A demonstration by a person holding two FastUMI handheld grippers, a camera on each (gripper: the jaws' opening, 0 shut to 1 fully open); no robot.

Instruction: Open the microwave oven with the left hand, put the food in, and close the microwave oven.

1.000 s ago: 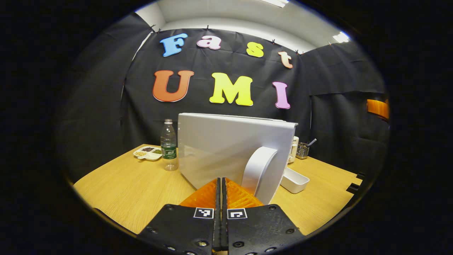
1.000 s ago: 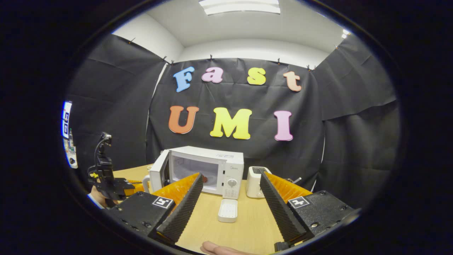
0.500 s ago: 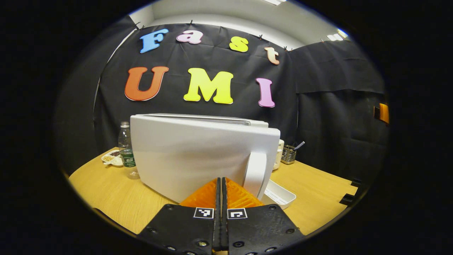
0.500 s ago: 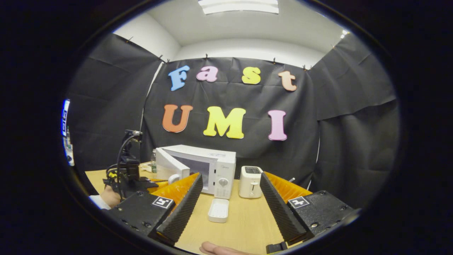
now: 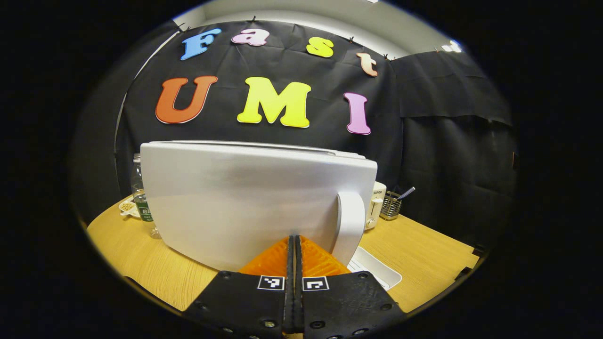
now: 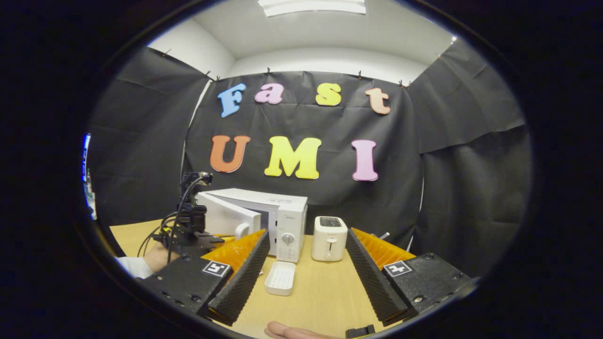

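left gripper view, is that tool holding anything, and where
Nothing held. The left tool is shut empty, its tips against the microwave door beside the handle. The right tool is open, empty.

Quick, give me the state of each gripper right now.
Left gripper: shut, empty, tips at the microwave door.
Right gripper: open, holding nothing, above the table.
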